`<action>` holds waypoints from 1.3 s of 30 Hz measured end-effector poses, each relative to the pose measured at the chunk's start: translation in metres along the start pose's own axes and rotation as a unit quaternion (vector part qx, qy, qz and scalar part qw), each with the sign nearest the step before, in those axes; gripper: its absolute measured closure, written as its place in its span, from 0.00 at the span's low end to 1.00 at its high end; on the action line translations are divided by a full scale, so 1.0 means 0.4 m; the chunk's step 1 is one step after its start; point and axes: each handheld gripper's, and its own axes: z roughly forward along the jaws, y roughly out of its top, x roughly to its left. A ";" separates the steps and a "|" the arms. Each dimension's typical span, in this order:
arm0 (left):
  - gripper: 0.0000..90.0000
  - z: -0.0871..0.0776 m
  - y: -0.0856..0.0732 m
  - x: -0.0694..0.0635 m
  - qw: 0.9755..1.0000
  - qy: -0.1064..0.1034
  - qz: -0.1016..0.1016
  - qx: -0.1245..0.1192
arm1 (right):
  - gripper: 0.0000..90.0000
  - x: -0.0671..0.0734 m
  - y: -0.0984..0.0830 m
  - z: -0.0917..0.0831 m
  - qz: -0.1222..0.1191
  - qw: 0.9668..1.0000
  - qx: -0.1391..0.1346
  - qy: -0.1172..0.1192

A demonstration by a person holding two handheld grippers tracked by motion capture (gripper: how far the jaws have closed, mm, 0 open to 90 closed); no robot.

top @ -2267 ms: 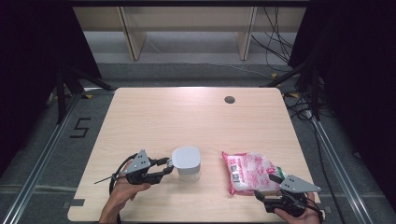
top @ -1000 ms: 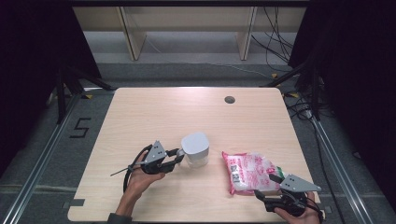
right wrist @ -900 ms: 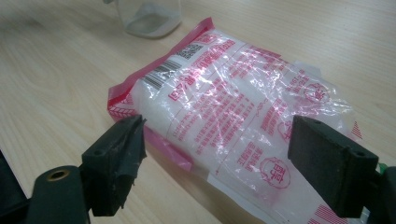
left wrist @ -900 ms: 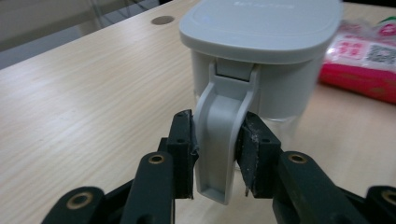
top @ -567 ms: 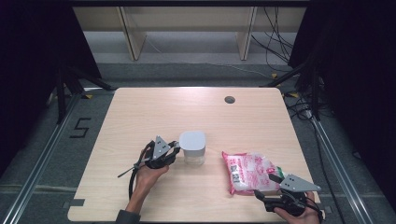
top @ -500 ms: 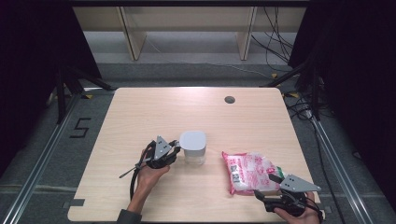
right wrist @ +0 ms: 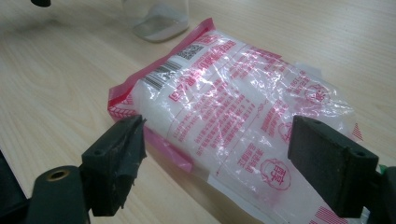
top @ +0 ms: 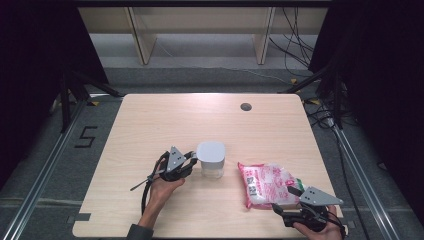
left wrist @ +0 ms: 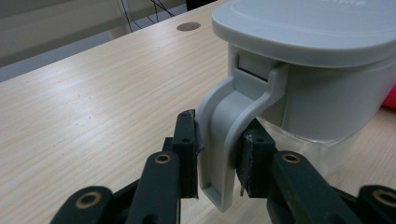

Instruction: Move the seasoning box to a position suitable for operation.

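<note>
Here, a pale wood-grain table [top: 150,125] carries a crinkled clear plastic bag [top: 267,184] printed in pink, lying flat near the front right edge. Just left of it, near the table's middle, stands a jar [top: 211,160] with a see-through body and a smooth, rounded grey lid. The left gripper [top: 192,158] has just been closing and pinches the lid's curved grey clasp [left wrist: 224,140] between its black pads. The right gripper [right wrist: 233,154] hovers with jaws spread wide, the bag's near end between them.
</note>
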 end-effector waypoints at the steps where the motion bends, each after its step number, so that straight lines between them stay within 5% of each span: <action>1: 0.79 0.001 0.000 0.001 1.000 -0.001 0.002 0.001 | 0.22 0.001 0.000 0.000 0.000 1.000 -0.001 0.002; 17: 0.77 0.010 0.004 -0.007 0.999 -0.043 -0.025 -0.003 | 0.22 -0.002 0.000 -0.004 0.001 1.000 -0.002 0.002; 25: 0.48 -0.033 0.011 0.005 0.998 -0.062 -0.025 0.005 | 0.22 -0.003 -0.002 -0.005 0.010 1.000 -0.004 0.003; 37: 0.36 -0.085 0.040 0.009 0.997 -0.066 -0.039 0.011 | 0.22 -0.007 -0.002 -0.008 0.003 1.000 -0.001 0.004; 39: 0.36 -0.090 0.045 0.006 0.996 -0.057 -0.058 0.025 | 0.22 -0.008 -0.003 -0.007 0.000 1.000 -0.006 0.002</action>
